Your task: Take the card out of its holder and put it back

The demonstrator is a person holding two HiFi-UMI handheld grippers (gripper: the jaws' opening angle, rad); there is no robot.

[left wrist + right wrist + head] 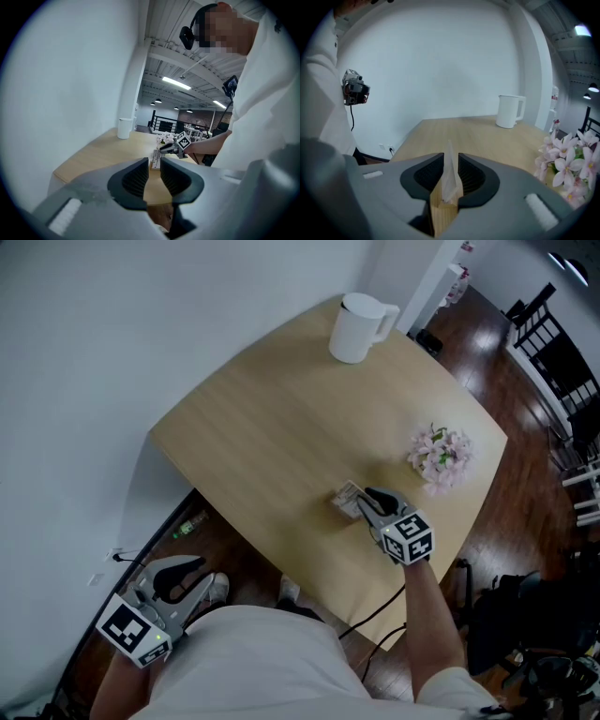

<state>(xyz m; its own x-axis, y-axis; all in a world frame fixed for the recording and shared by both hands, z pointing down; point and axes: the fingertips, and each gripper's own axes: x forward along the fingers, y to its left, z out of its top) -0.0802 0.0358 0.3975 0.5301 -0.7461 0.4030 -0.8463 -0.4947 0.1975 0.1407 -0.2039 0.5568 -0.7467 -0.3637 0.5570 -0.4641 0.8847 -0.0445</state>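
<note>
A pale card stands upright in a small wooden holder near the table's front edge; in the head view card and holder sit just left of my right gripper. The right gripper straddles the card, its jaws a little apart on either side and not pressing on it. My left gripper hangs off the table at the lower left, beside the person's body. Its jaws stand slightly apart with nothing between them.
A white jug stands at the far end of the light wooden table. Pink and white flowers lie right of the holder, close to my right gripper. Dark floor, cables and black chairs surround the table.
</note>
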